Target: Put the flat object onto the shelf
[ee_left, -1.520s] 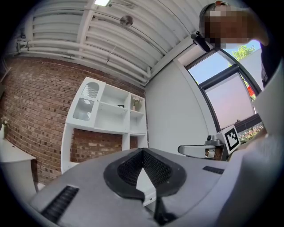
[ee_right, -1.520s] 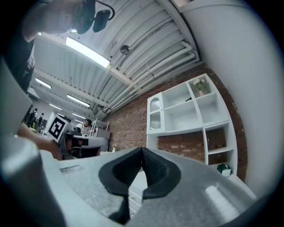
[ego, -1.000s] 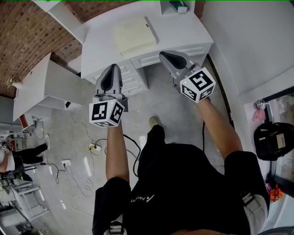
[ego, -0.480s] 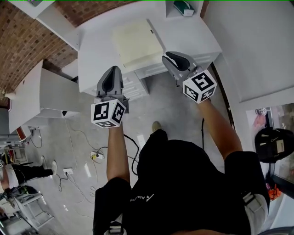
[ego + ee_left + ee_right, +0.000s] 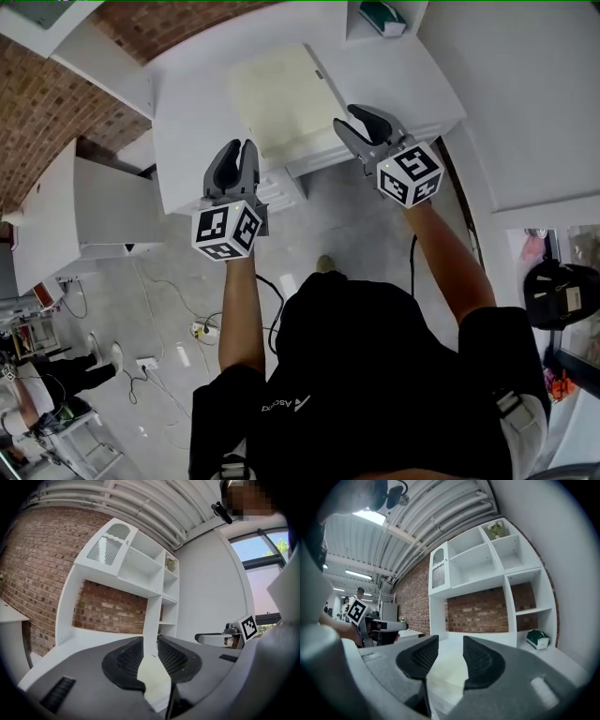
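Now my left tongs [image 5: 236, 150] show a narrow gap and my right tongs [image 5: 362, 118] a wider one. Both pairs of jaws have just been opening, and nothing sits between either pair. The flat object [image 5: 281, 98], a pale cream slab, lies flat on the white desk [image 5: 187, 122] at my 12 o'clock. My left tongs are at its 7 o'clock and my right tongs at its 4 o'clock, both off it. The white shelf unit [image 5: 487, 569] rises beyond the desk. A green and white box [image 5: 537, 639] rests at the slab's 1 o'clock.
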Tool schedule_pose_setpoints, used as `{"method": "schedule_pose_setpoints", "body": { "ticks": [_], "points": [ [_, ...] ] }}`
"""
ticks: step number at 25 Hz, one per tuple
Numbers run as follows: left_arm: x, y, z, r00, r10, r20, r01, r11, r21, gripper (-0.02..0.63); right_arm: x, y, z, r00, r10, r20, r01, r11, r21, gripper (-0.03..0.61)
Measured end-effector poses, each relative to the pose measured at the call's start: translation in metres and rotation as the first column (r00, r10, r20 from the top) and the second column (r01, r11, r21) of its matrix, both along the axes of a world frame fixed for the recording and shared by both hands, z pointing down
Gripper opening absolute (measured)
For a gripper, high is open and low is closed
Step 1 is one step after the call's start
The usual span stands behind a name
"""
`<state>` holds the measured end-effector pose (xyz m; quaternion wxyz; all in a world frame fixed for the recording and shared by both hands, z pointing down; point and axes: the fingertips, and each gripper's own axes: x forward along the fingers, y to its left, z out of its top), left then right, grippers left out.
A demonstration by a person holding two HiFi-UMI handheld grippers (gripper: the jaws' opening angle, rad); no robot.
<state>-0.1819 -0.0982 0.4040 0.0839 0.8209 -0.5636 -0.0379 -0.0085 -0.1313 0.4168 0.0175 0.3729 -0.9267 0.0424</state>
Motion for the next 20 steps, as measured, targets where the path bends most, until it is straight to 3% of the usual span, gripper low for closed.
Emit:
{"method": "schedule_pose_setpoints", "body": {
  "ticks": [7, 13, 20],
  "points": [
    [-0.012, -0.039, 0.029, 1.000, 0.027, -0.004, -0.027, 0.998, -0.060, 0.130, -0.016, -0.035, 0.027, 0.999, 0.025, -0.031, -0.026, 0.999, -0.042, 0.175],
    [-0.013, -0.055, 0.041, 1.000, 0.014, -0.001, -0.014, 0.996, -0.086, 0.129, -0.020, -0.046, 0.027, 0.998, 0.035, -0.043, -0.035, 0.999, 0.005, 0.175],
    [-0.019, -0.073, 0.080, 0.995, -0.072, -0.068, 0.054, 0.971, -0.233, 0.207, -0.015, -0.061, 0.026, 0.999, 0.007, -0.040, -0.006, 1.000, 0.018, 0.175]
  ]
}}
